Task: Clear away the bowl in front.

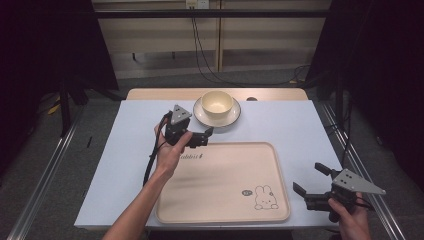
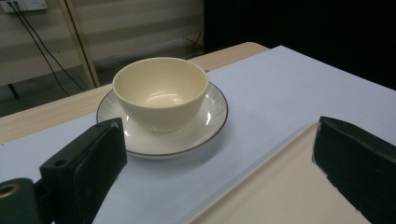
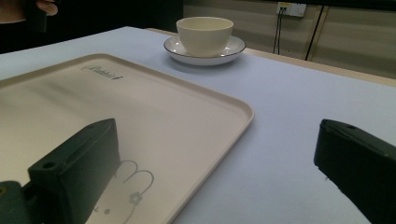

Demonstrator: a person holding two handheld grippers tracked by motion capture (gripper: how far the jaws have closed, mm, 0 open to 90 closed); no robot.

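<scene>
A cream bowl point(image 1: 216, 102) sits upright, mouth up, on a dark-rimmed saucer point(image 1: 233, 116) just ahead of the left tongs point(image 1: 204, 136), which are released, holding nothing. Being round, it has no long axis. Nothing looks moved yet; the grasp remains. The bare tray point(image 1: 225, 200) lies beside them. The right tongs point(image 1: 311, 182), also released, hover beyond the tray's near corner above the counter point(image 1: 290, 125).

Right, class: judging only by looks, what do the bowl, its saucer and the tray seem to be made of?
Bowl: probably glazed ceramic, cream and glossy, with bright highlights inside.
Saucer: likely glazed ceramic too, white and shiny with a thin dark rim line.
Tray: looks like moulded plastic or melamine, beige with a satin sheen, rounded raised edge and a printed rabbit; the exact material is uncertain.
</scene>
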